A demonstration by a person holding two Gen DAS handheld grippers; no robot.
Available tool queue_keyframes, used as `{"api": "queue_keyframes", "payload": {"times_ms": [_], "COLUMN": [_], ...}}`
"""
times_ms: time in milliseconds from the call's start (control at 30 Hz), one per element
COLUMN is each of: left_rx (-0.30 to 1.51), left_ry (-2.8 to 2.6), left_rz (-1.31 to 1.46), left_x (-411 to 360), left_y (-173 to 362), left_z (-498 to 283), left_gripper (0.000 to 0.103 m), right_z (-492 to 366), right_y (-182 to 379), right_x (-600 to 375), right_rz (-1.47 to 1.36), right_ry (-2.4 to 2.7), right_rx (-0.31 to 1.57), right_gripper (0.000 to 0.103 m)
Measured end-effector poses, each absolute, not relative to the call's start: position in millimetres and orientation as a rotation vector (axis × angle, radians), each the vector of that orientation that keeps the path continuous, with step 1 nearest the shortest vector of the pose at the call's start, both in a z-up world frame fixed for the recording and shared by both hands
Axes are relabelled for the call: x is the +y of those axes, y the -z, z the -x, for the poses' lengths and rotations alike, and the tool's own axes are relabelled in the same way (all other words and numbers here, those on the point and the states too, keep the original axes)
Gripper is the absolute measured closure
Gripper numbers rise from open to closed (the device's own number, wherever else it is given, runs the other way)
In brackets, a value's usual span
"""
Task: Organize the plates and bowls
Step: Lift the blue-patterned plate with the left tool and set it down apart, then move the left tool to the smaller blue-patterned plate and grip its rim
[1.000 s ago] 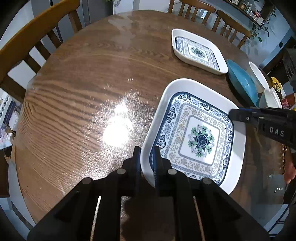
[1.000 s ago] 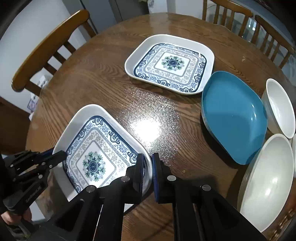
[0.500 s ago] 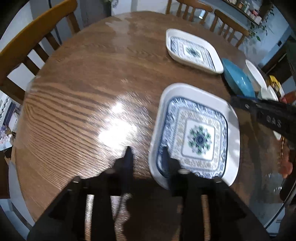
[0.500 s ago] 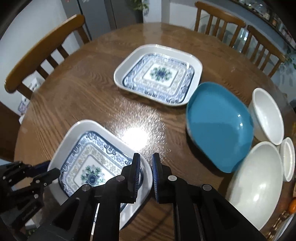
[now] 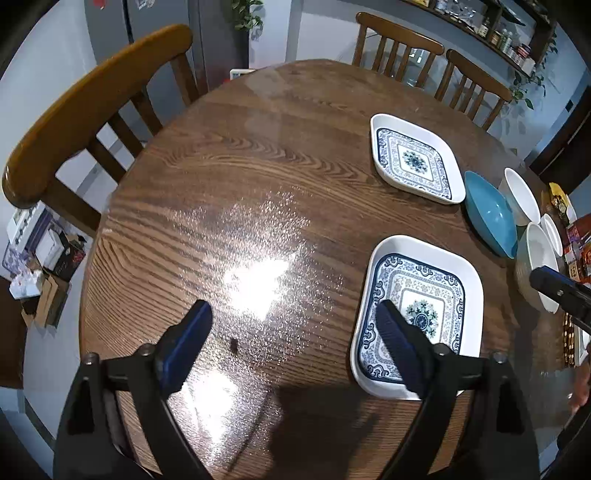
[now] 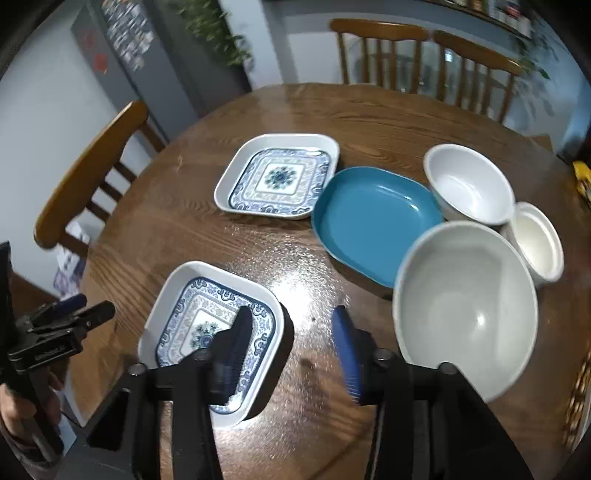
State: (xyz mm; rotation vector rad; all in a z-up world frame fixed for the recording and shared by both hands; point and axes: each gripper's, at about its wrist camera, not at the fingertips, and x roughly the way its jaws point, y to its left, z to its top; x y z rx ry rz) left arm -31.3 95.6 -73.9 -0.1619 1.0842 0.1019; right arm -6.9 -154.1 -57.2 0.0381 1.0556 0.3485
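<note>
round wooden table (image 6: 388, 122): two patterned plates (image 6: 277, 181), blue plate (image 6: 373, 218), white bowls (image 6: 467, 184).

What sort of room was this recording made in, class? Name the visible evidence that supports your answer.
Most likely a home dining room or kitchen. A round wooden table stands ringed by wooden chairs, plates and bowls such as the blue plate lie on it, and a shelf of jars runs along the wall.

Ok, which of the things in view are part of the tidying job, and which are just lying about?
For the job:
near patterned plate
far patterned plate
blue plate
large grey bowl
white bowl
small white bowl

Just lying about:
chairs
packets at the table's edge
</note>
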Motion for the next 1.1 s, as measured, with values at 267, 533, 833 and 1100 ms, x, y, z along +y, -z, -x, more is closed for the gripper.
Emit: {"api": "queue_keyframes", "payload": {"times_ms": [267,533,833,1100], "left_rx": [1.059,0.993,0.850,0.765], "left_ry": [-0.042,0.059,0.119,0.132], "left_rz": [0.072,0.026,-0.034,-0.048], "left_x": [74,47,26,17], "left_y": [59,22,-35,-71], "left_z": [30,27,12,-12], "left_gripper": [0.001,0.001,0.001,0.001], "right_z": [31,45,43,20], "right_y": [39,19,-11,-32], "right_x": [-159,-154,-150,-145], "right_rz": [-0.081,-0.045,-0.021,0.019], "right_ry": [-0.274,-0.231,-0.222,-0.213], "right_rx": [0.997,0.944,0.871,0.826], "right_gripper": [0.034,0.034,0.034,0.034]}}
